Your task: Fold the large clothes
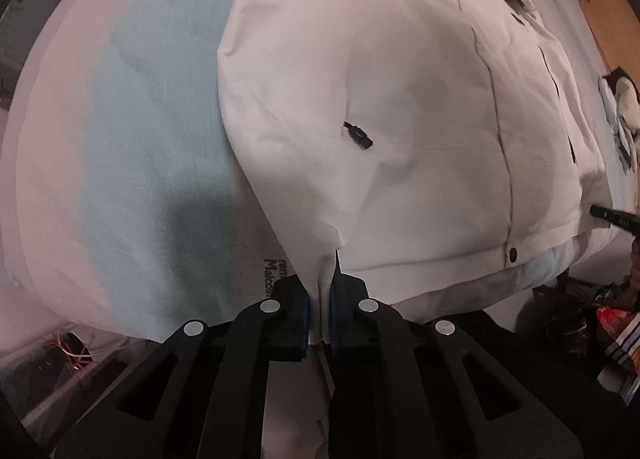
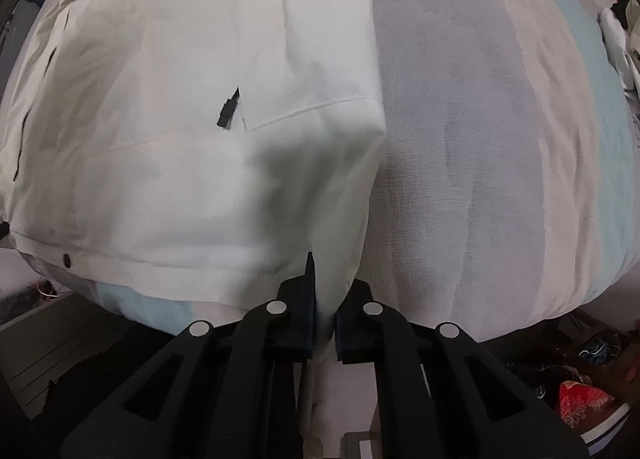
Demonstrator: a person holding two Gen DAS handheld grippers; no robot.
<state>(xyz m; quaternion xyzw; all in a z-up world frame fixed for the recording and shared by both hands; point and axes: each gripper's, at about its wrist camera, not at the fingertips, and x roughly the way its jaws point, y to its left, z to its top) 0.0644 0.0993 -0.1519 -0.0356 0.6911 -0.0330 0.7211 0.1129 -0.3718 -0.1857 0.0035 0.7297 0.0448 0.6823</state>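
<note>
A cream-white jacket (image 1: 400, 107) with black zipper pulls and snaps lies spread on a bed. In the left wrist view my left gripper (image 1: 320, 307) is shut on the jacket's near hem corner, the cloth pinched between its blue pads. In the right wrist view the same jacket (image 2: 180, 163) fills the left half. My right gripper (image 2: 325, 323) is shut on the hem's other corner. Both corners are lifted slightly off the sheet. A black tip of the right gripper (image 1: 612, 216) shows at the left wrist view's right edge.
The bed sheet (image 1: 132, 147) is pale with light blue and pink patches and printed lettering near the front edge. More clothing (image 2: 620, 43) lies at the far right. Clutter and a red cloth (image 2: 580, 399) sit on the floor below the bed edge.
</note>
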